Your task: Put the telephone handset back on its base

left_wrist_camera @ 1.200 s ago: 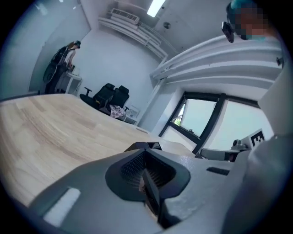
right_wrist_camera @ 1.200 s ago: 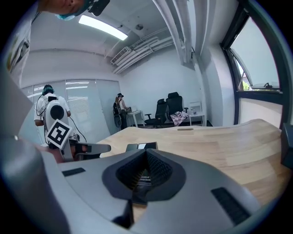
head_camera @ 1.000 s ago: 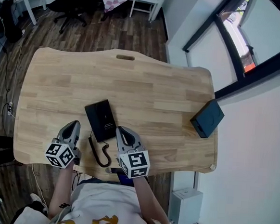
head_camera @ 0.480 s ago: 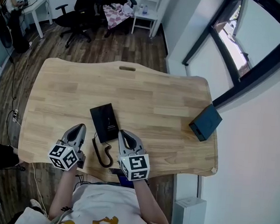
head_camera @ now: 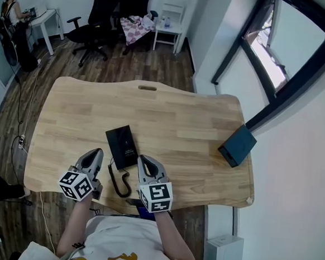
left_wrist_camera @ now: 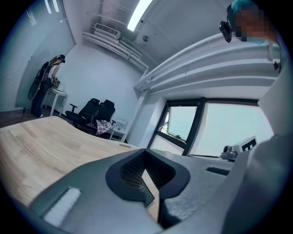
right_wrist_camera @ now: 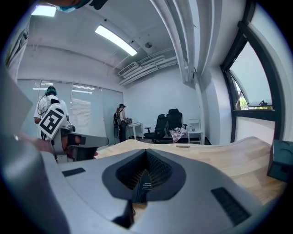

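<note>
A flat black telephone (head_camera: 122, 146) lies on the wooden table (head_camera: 175, 116) near its front edge. Its coiled black cord (head_camera: 119, 180) runs back toward me between the two grippers. My left gripper (head_camera: 96, 153) rests on the table just left of the telephone, jaws shut and holding nothing. On the other side of the cord my right gripper (head_camera: 142, 160) is also shut and holds nothing. In the left gripper view the shut left gripper (left_wrist_camera: 146, 176) frames a corner of the telephone (left_wrist_camera: 147, 188). The right gripper (right_wrist_camera: 145, 176) frames the telephone (right_wrist_camera: 143, 186) too.
A dark blue-grey box (head_camera: 238, 145) stands by the table's right edge. Beyond the table are black office chairs (head_camera: 113, 8), a small white table (head_camera: 168, 26) and a person at a desk (head_camera: 17, 14). A window (head_camera: 292, 47) runs along the right wall.
The head view has tilted up, so more of the room shows. The grippers and the telephone keep their places on the table.
</note>
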